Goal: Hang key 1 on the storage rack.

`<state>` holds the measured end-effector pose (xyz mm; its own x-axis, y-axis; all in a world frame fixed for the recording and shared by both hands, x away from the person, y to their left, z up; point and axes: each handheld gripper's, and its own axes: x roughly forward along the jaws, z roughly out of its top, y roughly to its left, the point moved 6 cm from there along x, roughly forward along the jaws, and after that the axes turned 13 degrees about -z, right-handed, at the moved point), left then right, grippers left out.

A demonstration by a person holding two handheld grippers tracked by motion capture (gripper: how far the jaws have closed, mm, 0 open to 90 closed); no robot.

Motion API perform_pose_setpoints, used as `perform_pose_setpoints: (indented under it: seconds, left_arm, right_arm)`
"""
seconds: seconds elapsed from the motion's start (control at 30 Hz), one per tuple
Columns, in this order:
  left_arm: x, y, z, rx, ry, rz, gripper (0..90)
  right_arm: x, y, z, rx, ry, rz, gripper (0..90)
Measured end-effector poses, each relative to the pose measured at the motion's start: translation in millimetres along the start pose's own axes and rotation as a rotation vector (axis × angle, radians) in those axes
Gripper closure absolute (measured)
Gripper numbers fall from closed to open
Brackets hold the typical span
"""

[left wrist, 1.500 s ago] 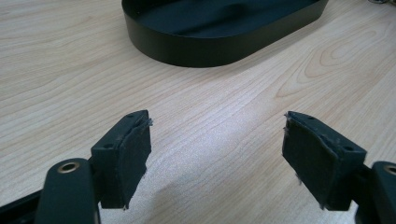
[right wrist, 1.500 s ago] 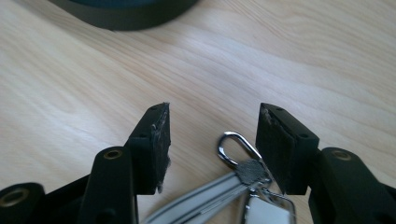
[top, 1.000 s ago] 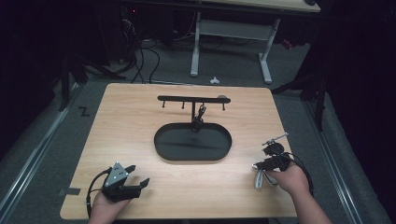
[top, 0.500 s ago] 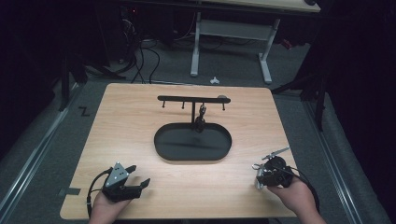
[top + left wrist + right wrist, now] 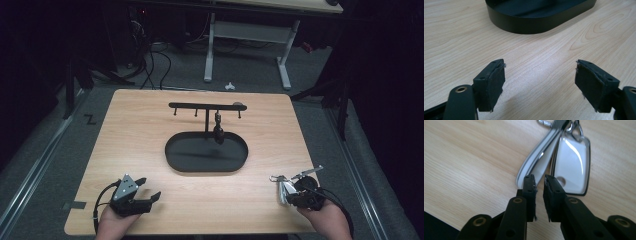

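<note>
The shiny keychain with a white strap and a clear, flat plastic tag (image 5: 564, 162) lies on the light wooden table (image 5: 150, 130), near the table's right front corner as seen from the high view (image 5: 287, 186). The right gripper (image 5: 539, 186) sits just over the near end of the keychain. Its two black jaws have just been closing and now stand very near each other, with only a thin gap between the pads. The strap's near end lies right at the tips, but it is too hard to tell if the pads are pinching it or not. From above, the right gripper (image 5: 295, 192) is held in a hand at the table's right front corner. Farther off, near the middle of the table, stands a black oval tray (image 5: 206, 152) with a thin black post and a crossbar with small pegs (image 5: 207, 106). A small dark thing (image 5: 218, 132) hangs from that bar over the tray. At the table's left front corner, the left gripper (image 5: 540, 80) rests low over bare wood with its jaws wide apart and nothing between them, and it faces the tray's dark wall (image 5: 531, 23).
</note>
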<state>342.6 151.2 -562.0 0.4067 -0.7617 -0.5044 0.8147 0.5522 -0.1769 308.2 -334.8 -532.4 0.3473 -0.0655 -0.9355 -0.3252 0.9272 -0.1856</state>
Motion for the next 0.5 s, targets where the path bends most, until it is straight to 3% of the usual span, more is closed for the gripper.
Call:
perform_pose_setpoints:
  seconds: [0.27, 0.3, 0.4, 0.43, 0.5]
  left_arm:
    - [0.1, -0.3, -0.3, 0.002, 0.006, -0.002, 24.7]
    - [-0.3, 0.0, -0.2, 0.003, 0.001, 0.001, 24.6]
    - [-1.1, 0.4, -0.3, 0.000, 0.000, 0.001, 24.7]
    - [-1.5, 0.8, -0.4, -0.001, -0.001, 0.001, 24.6]
    - [-2.0, 1.4, -0.6, -0.001, 0.000, 0.000, 24.6]
  right_arm:
    - [12.5, 22.5, 12.9, -0.053, 0.003, 0.036, 81.4]
    - [16.8, 29.2, 24.6, -0.062, -0.004, 0.034, 79.5]
    - [20.6, 33.1, 35.2, -0.069, -0.017, 0.032, 78.1]
    - [25.6, 37.0, 50.9, -0.069, -0.032, 0.033, 77.1]
    - [26.7, 37.9, 55.7, -0.066, -0.036, 0.029, 76.8]
